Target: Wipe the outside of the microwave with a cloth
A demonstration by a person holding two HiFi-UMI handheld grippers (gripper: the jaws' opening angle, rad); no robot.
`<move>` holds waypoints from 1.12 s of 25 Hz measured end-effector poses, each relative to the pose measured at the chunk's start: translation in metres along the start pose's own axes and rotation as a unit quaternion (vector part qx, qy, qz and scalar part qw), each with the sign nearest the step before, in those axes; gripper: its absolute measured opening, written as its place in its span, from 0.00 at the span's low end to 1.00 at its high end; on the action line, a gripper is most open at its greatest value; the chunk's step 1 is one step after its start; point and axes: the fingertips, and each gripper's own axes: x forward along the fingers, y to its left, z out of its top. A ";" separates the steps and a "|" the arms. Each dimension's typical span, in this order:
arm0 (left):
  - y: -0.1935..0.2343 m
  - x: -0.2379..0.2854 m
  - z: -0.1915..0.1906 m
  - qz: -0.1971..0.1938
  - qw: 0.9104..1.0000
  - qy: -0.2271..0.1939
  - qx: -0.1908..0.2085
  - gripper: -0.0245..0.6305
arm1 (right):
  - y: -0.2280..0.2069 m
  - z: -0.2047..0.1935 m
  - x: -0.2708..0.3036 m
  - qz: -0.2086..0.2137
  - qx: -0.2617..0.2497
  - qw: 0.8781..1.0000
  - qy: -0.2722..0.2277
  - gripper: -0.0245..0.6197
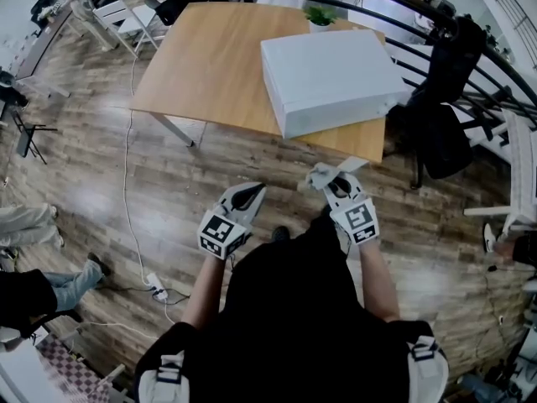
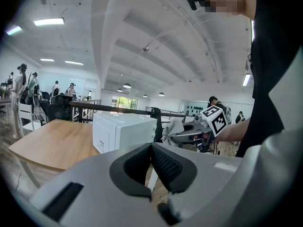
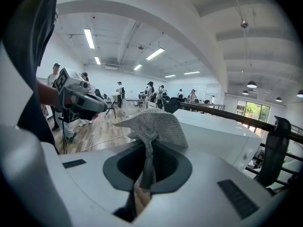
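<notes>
Presently right claw [image 3: 147, 174] grips the cloth [image 3: 154, 124] short of microwave [image 1: 331, 78]; left claw [image 2: 152, 167] closed.

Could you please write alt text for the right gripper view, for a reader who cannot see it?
The right gripper pinches a grey mesh cloth between shut jaws. Beyond it sits a white microwave; the left gripper hangs at the left.

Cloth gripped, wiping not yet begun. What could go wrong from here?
1. The right tongs pinch only a thin fold of the cloth; it may slip out under wiping pressure.
2. The microwave sits at the table edge; a sideways push might shift it.
</notes>
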 end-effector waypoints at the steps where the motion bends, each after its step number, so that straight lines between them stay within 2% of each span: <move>1: 0.000 0.000 0.000 0.001 1.000 -0.001 0.002 0.04 | 0.000 -0.002 0.000 0.001 -0.002 1.000 0.002 0.06; 11: -0.001 0.015 0.009 0.031 0.999 -0.006 0.003 0.04 | -0.023 -0.002 0.011 0.027 -0.011 1.000 -0.002 0.06; 15: 0.007 0.024 0.011 0.053 0.999 -0.007 -0.007 0.04 | -0.038 0.016 0.025 0.051 -0.037 0.998 -0.026 0.06; 28: 0.018 0.082 0.041 0.121 0.992 -0.015 -0.020 0.04 | -0.102 0.036 0.061 0.123 -0.066 0.990 -0.024 0.06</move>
